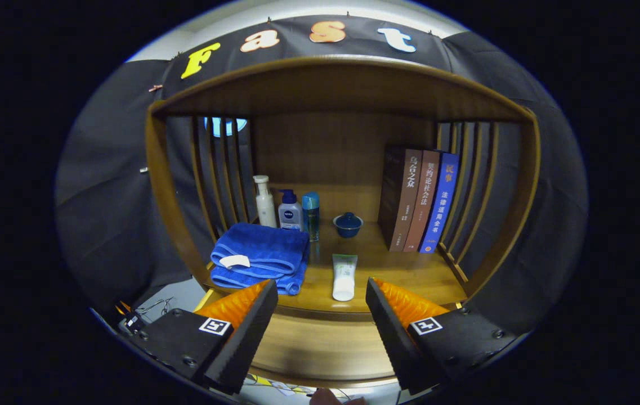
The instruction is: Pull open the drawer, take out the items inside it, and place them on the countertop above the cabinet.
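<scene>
On the countertop (pixel 398 270) beyond the fingers: tube (pixel 344 277) lying flat near the front edge, folded blue towel (pixel 260 256) to its left, three bottles (pixel 289 209) and a small blue bowl (pixel 348 224) behind, books (pixel 418 199) standing on the right. Gripper (pixel 320 315) fingers spread wide, holding nothing. Drawer front (pixel 322 349) sits between and below them, apparently closed; can't see a handle. Risk: a blind reach slips off the front, or new items crowd and knock the tube off the edge.

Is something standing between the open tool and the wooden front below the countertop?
Nothing visible does. The tool, fingers open, faces the wooden front directly; the white tube and folded blue towel lie higher, on the countertop.
</scene>
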Motion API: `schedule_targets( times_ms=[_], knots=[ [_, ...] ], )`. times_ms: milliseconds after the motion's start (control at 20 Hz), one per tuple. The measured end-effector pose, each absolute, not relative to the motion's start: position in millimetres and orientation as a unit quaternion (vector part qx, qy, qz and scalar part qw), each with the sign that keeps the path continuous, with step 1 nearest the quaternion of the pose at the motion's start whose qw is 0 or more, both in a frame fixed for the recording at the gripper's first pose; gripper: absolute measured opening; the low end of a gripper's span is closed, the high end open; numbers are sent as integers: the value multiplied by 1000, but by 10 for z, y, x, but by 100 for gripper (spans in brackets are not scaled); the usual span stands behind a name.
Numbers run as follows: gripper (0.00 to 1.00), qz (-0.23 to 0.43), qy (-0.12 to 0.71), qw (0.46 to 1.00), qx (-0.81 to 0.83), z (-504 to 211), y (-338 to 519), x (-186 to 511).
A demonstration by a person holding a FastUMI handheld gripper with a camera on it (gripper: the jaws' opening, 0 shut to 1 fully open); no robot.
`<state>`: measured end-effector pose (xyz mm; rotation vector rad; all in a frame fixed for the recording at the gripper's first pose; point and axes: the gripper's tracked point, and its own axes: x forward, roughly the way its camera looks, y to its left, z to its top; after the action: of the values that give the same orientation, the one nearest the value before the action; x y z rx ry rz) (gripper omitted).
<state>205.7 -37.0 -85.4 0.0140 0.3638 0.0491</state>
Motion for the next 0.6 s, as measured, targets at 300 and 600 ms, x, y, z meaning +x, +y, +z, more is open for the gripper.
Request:
schedule_targets(
  times_ms=[300, 600],
  knots=[
    [99, -6, 68, 998, 14, -1042, -452, 1314],
    [99, -17, 19, 1000, -4, -1632, -382, 721]
  ],
)
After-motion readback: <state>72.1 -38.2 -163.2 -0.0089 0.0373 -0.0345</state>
